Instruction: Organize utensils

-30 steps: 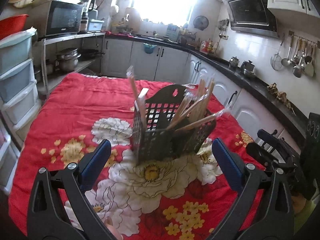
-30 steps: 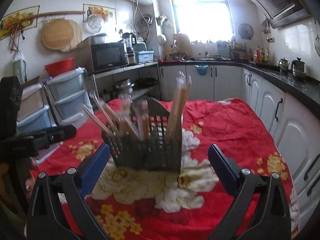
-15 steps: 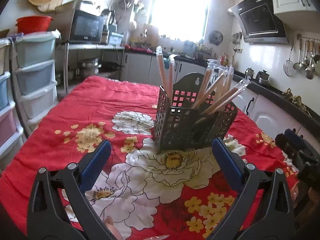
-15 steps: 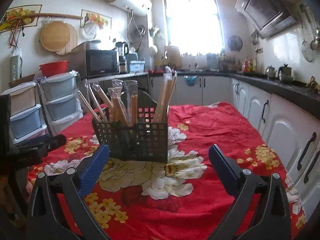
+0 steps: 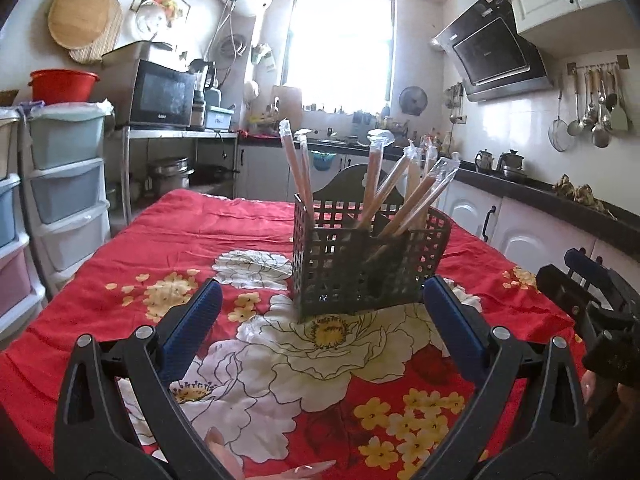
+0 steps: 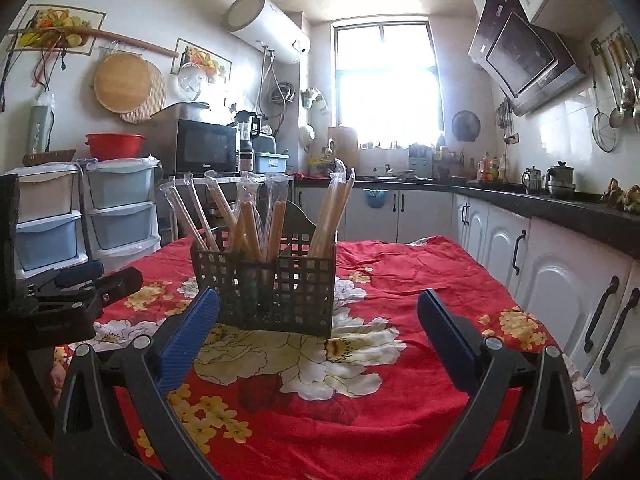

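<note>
Left wrist view: the utensil basket (image 5: pixel 370 258) stands upright on the red floral tablecloth (image 5: pixel 200 232), ahead of and between the fingers. Wrapped chopsticks (image 5: pixel 404 196) already fill its compartments; no loose utensils show, so the task appears nearly complete. The left gripper (image 5: pixel 320 324) is level, low, spread wide and empty.

Right wrist view: the basket (image 6: pixel 266 280) sits ahead, nearer the left finger. The right gripper (image 6: pixel 316 328) is level, released, holding nothing.
</note>
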Available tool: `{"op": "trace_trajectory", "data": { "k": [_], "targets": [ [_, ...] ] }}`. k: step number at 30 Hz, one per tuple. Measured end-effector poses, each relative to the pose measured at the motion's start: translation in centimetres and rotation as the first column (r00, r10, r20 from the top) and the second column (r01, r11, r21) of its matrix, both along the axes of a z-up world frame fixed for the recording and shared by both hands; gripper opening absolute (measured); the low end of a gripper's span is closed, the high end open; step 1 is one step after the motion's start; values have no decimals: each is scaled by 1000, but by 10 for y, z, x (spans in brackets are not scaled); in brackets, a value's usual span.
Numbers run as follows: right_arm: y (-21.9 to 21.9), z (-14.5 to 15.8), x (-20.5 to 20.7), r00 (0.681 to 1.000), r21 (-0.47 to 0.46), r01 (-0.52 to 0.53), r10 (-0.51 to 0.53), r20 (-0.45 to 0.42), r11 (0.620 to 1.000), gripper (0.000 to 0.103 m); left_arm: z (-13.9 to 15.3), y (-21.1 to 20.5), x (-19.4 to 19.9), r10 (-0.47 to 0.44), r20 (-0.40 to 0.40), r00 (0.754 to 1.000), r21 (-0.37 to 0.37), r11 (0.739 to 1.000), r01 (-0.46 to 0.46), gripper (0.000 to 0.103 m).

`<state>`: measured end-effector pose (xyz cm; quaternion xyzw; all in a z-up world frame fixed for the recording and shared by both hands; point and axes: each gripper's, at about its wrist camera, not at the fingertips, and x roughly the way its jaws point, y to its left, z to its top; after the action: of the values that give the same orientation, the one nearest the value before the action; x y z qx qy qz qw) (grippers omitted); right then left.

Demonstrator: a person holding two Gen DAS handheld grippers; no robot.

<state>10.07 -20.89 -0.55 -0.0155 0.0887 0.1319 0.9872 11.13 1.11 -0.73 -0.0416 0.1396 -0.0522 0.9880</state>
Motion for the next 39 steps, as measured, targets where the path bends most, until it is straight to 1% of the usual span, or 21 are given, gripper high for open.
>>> {"op": "trace_trajectory", "data": {
  "k": [17, 39],
  "targets": [
    [2, -1, -2, 1000, -15, 0, 0, 9, 1000, 97, -1, 2, -1, 28, -8, 1000, -6, 1000, -28, 93],
    [2, -1, -2, 1000, -16, 0, 0, 10, 1000, 97, -2, 3, -1, 28, -7, 1000, -5, 1000, -28, 93]
  ]
}}
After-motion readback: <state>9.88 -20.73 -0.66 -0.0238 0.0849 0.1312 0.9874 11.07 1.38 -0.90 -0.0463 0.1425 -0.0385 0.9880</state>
